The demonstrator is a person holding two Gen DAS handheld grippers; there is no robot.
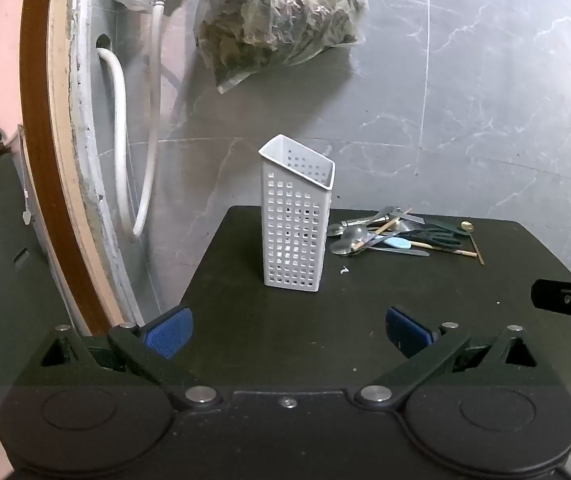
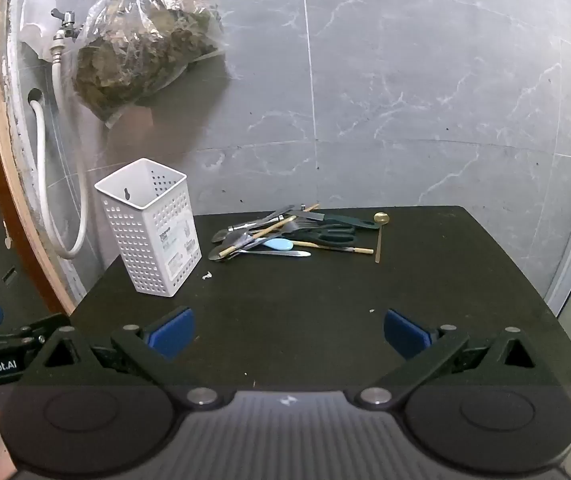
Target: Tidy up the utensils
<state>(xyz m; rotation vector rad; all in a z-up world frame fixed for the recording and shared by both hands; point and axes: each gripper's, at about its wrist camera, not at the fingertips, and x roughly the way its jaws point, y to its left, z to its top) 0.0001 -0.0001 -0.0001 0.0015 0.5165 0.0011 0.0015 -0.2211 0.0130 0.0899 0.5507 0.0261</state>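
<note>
A tall white perforated utensil holder (image 1: 295, 224) (image 2: 151, 226) stands upright and empty on a black table (image 1: 365, 320) (image 2: 325, 300). To its right lies a pile of utensils (image 1: 397, 236) (image 2: 285, 236): metal spoons, wooden chopsticks, black scissors (image 2: 331, 234), a light blue spoon (image 2: 279, 244) and a gold spoon (image 2: 380, 236). My left gripper (image 1: 288, 330) hangs open over the near edge, facing the holder. My right gripper (image 2: 288, 330) is open too, nearer the pile, with nothing between its blue pads.
A grey marble wall stands behind the table. A clear plastic bag of dried leaves (image 1: 277, 24) (image 2: 145, 40) hangs on it beside a tap with white hoses (image 1: 119, 140) (image 2: 41, 152). A brown door frame (image 1: 41, 160) stands left. A small white scrap (image 2: 206, 276) lies near the holder.
</note>
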